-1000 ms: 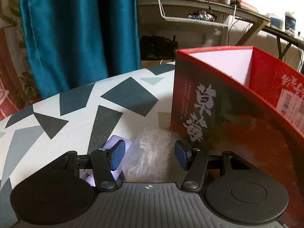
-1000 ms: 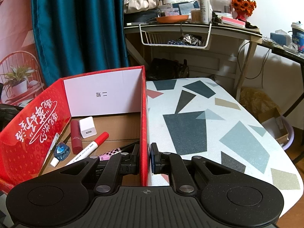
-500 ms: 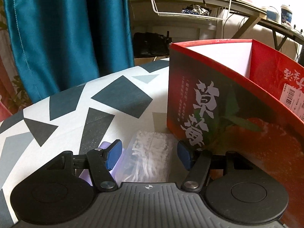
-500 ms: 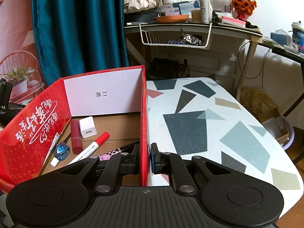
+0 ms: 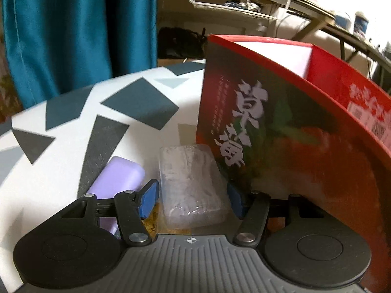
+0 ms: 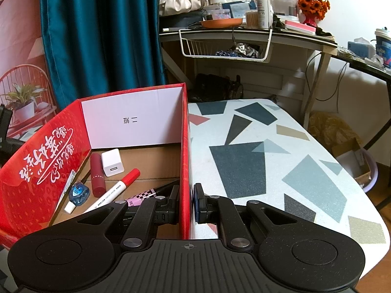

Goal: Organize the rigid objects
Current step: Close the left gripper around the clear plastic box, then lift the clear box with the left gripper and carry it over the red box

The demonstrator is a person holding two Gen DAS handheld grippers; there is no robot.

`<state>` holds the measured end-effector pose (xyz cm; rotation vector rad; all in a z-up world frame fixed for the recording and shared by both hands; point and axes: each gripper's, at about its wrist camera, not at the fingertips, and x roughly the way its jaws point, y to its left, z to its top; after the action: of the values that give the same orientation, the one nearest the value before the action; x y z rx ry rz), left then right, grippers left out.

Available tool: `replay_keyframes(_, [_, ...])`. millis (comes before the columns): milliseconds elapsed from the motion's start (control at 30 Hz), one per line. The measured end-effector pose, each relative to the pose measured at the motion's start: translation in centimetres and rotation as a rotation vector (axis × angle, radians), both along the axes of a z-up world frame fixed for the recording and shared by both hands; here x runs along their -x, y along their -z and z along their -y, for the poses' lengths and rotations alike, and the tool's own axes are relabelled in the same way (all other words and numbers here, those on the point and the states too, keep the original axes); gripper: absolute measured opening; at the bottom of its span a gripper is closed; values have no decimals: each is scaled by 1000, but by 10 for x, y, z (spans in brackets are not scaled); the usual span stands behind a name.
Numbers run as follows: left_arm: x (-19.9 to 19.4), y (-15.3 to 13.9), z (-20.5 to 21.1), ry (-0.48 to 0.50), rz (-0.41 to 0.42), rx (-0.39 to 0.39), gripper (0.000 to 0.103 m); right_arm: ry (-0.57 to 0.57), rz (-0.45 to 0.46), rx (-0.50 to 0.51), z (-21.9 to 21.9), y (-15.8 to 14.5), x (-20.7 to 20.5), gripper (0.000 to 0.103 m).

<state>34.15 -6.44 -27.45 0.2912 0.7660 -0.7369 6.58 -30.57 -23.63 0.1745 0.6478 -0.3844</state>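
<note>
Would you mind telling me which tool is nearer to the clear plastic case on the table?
Left. The left tool straddles the clear plastic case, with blue pads either side. The right tool is clamped on the red box's wall; the case is not visible there.

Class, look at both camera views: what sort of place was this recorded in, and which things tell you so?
Probably a lived-in home room: a cluttered desk with brushes and orange flowers, a teal curtain, and a patterned table.
</note>
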Motion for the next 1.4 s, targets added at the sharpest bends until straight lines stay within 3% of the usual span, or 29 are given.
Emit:
replay_keyframes(233, [0, 1, 7, -78, 38, -44, 59, 0, -2, 0, 0, 0, 0, 10])
replay_keyframes(400, [13, -1, 7, -75, 74, -79, 59, -1, -2, 0, 0, 0, 1, 10])
replay_keyframes(800, [58, -10, -33, -107, 81, -42, 59, 6, -6, 5, -1, 0, 1, 10])
replay_keyframes(1133, [61, -47, -41, -159, 142, 86, 58, 9, -6, 13, -2, -1, 2, 10])
replay_keyframes(1400, [67, -99, -21, -70, 237, 198, 58, 11, -4, 10, -2, -1, 1, 10])
